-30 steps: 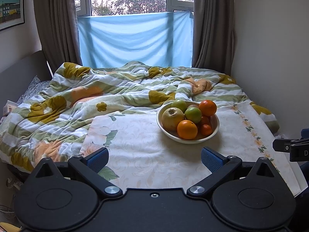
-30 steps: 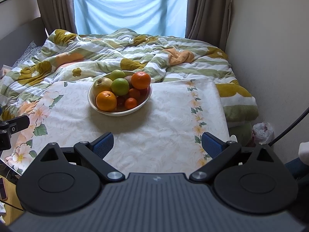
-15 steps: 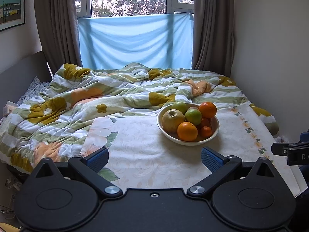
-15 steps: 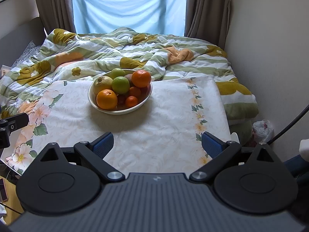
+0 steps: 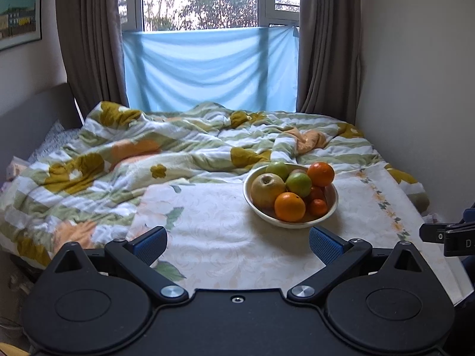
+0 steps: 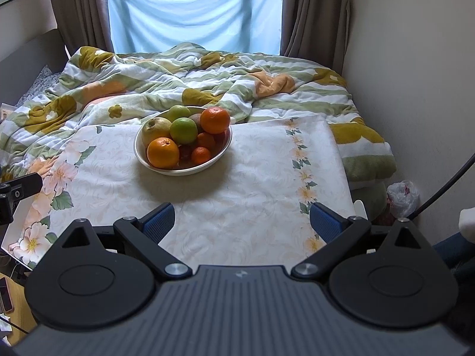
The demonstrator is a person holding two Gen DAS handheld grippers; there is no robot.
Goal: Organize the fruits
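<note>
A white bowl [image 5: 332, 209] [image 6: 139, 154] heaped with fruit stands on a floral cloth over a table. It holds a big orange [image 5: 289, 206] [image 6: 163, 152] in front, a yellowish apple [image 5: 267, 189] [image 6: 156, 129], a green apple [image 5: 298, 184] [image 6: 183, 130], an orange [image 5: 320, 174] [image 6: 215, 120] on top and small red-orange fruits. My left gripper [image 5: 237, 244] is open, well short of the bowl, which lies ahead to its right. My right gripper [image 6: 242, 222] is open too, with the bowl ahead to its left. Neither holds anything.
A rumpled flowered quilt [image 5: 124, 160] covers the bed behind the table. A wall [image 6: 415, 74] runs along the right side, with a plastic bag [image 6: 402, 197] on the floor by it. The other gripper's tip shows at each view's edge [image 5: 445, 235] [image 6: 17, 190].
Both views have tilted slightly, so the bowl sits a little lower in the left view and higher in the right view. Both grippers stay open and empty.
</note>
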